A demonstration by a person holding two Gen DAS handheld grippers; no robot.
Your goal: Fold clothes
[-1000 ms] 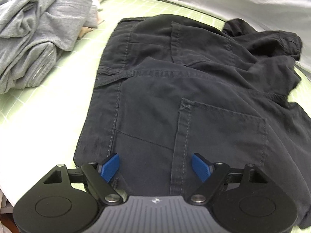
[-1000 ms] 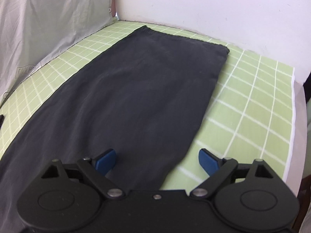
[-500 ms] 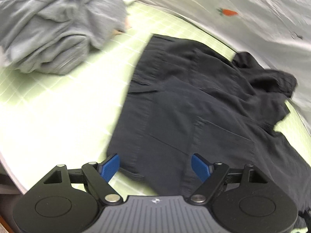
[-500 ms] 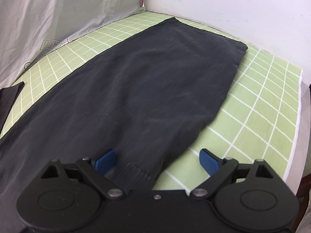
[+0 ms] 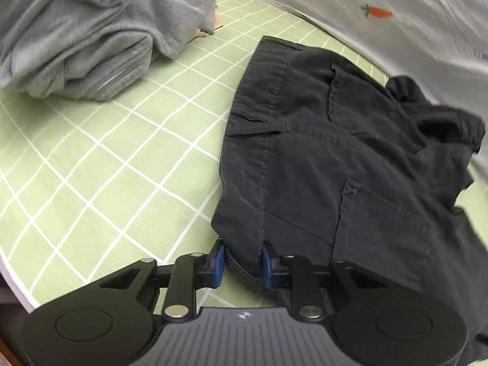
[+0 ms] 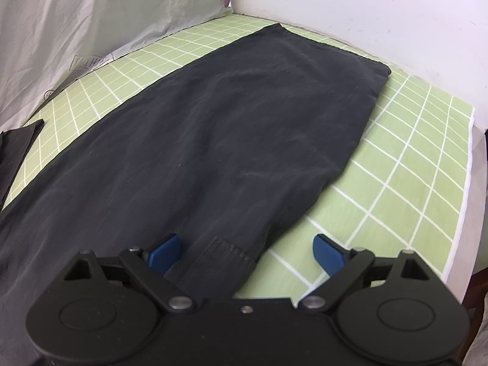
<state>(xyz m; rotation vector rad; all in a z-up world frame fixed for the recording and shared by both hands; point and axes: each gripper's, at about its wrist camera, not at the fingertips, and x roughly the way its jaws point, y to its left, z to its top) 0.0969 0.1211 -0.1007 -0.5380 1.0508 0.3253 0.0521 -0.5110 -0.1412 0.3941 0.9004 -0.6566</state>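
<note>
1. Since the earlier frame the left gripper (image 5: 241,259) has just closed, now pinching the waistband corner of the black trousers (image 5: 335,158).
2. The right gripper (image 6: 247,248) stays spread over the trouser leg edge on the green checked sheet (image 6: 411,158).
3. I judge the fold can start after the right side grasps.

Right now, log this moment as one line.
left hand-held gripper: just closed on black trousers waist corner | right hand-held gripper: open over trouser edge

Your black trousers (image 5: 350,164) lie flat along the green checked bed (image 5: 106,167), seat pockets facing up, waistband end slightly rumpled. The legs (image 6: 228,128) stretch out smooth, one on the other, hems near the far corner.
</note>
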